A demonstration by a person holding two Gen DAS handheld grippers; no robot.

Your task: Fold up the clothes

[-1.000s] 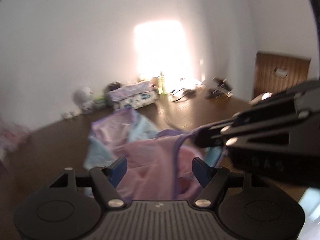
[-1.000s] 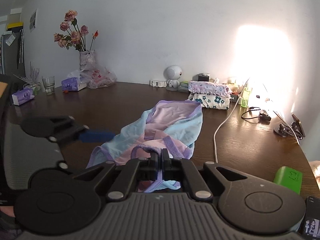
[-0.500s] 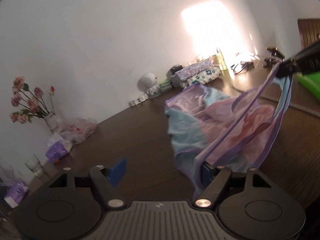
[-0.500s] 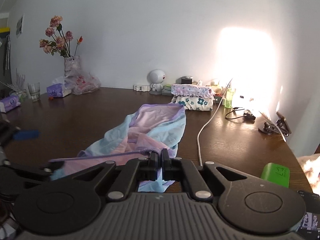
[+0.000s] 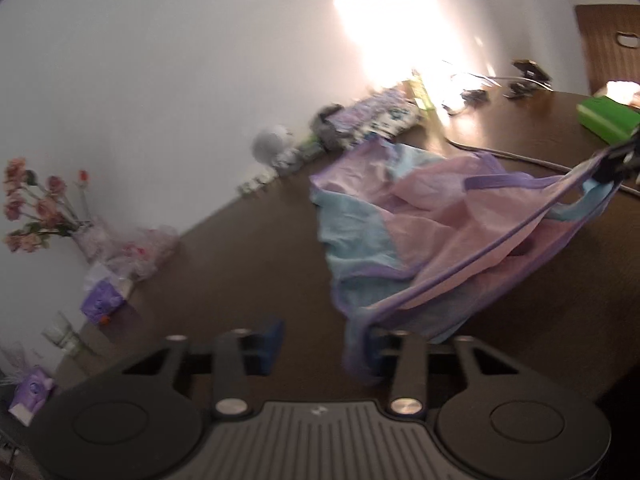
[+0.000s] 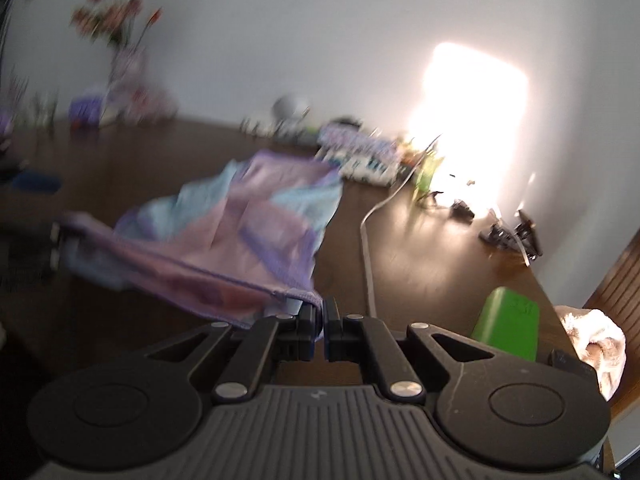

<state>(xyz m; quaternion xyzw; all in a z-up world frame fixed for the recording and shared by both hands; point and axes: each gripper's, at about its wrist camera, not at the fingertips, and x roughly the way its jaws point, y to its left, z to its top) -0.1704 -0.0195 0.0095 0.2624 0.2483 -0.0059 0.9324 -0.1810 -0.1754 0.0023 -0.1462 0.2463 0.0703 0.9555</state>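
Left gripper point(image 5: 322, 346) swung from facing the garment point(image 5: 432, 232) head-on to its left side, near edge; jaws were wide apart, have just been closing, purple hem draped at the right finger point(image 5: 374, 350), left blue pad not touching cloth. Right gripper point(image 6: 320, 320) dropped lower, view went blurred and tilted; hem now pulled taut between the two grippers instead of bunched in front of the right one. Garment's near edge lifted off the table point(image 5: 248, 240), far part unmoved. Left gripper in right wrist view shifted from mid-left to far left edge.
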